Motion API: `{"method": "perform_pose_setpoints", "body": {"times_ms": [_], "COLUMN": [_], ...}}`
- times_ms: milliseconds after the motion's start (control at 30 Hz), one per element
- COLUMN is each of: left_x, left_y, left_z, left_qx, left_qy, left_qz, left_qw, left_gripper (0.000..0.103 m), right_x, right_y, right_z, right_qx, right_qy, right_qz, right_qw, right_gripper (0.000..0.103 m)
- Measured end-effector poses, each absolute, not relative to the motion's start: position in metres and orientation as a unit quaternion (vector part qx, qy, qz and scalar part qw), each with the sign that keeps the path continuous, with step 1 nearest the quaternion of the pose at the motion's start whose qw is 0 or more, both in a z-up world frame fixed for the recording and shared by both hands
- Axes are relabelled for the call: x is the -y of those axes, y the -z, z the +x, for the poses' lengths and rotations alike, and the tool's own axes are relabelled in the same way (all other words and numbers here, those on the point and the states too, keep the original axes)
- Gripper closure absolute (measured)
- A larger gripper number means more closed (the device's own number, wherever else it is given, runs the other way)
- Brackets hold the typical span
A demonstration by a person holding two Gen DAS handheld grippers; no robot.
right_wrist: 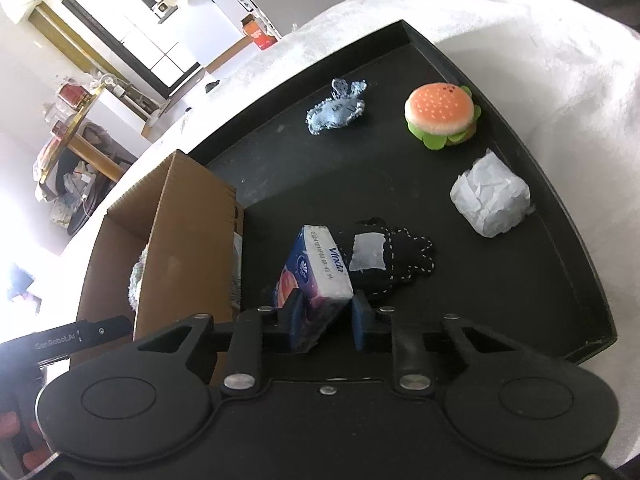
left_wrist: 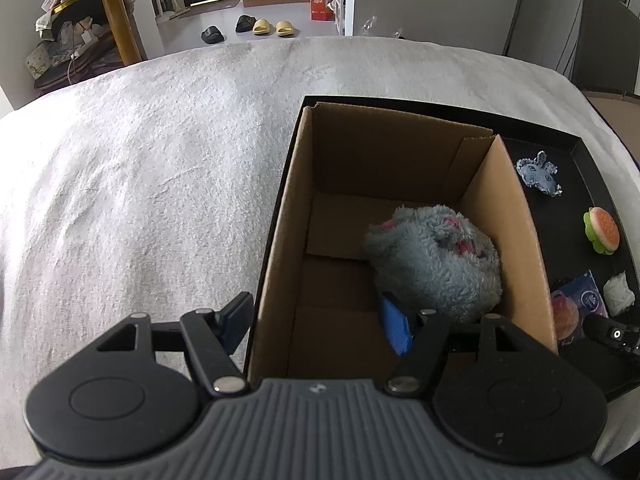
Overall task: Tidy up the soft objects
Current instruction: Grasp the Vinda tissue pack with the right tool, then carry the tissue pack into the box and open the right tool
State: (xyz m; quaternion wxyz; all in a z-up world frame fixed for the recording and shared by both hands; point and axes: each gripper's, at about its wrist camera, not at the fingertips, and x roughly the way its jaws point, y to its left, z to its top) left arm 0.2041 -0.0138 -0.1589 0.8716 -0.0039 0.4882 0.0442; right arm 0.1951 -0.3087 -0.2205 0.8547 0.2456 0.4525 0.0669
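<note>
A cardboard box (left_wrist: 400,168) stands in a black tray (right_wrist: 500,280) on a white cloth. A grey fluffy plush (left_wrist: 436,256) lies inside the box. My left gripper (left_wrist: 316,320) is open, straddling the box's near left wall, and empty. My right gripper (right_wrist: 326,314) is shut on a Vinda tissue pack (right_wrist: 320,268), tilted, just over the tray beside the box (right_wrist: 176,240). On the tray lie a black patched cloth (right_wrist: 384,258), a burger plush (right_wrist: 440,114), a blue denim toy (right_wrist: 336,110) and a white crumpled wad (right_wrist: 490,200).
The white cloth (left_wrist: 140,180) covers the surface left of the box. The tray's raised rim (right_wrist: 596,280) runs along the right. Slippers (left_wrist: 272,26) and a wooden table (left_wrist: 116,20) stand on the floor beyond.
</note>
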Motion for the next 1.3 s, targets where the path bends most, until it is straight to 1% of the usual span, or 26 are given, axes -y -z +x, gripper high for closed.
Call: {"method": "perform_pose_setpoints", "body": {"times_ms": [167,833,1300], "left_x": [0.009,-0.006,-0.029], "left_y": [0.156,0.145,0.144], "left_z": [0.203,0.194,0.189], "left_qx": [-0.487,-0.466,-0.452], "left_qy": [-0.043,-0.037,-0.035], "left_qz": [-0.016,-0.049,-0.078], "left_qw": [0.872,0.882,0.888], "left_gripper": [0.036,0.036,0.036], "right_x": [0.306,0.274,0.244], "right_y": [0.209,0.147,0.116], "right_z": [0.194,0.195,0.209], "right_qx": [-0.439,-0.384,-0.355], "right_qy": [-0.066,-0.068,-0.078], "right_qz": [0.237,0.174,0.150], "right_qw": [0.864,0.904,0.920], "right_gripper": [0.086,0.086,0.086]}}
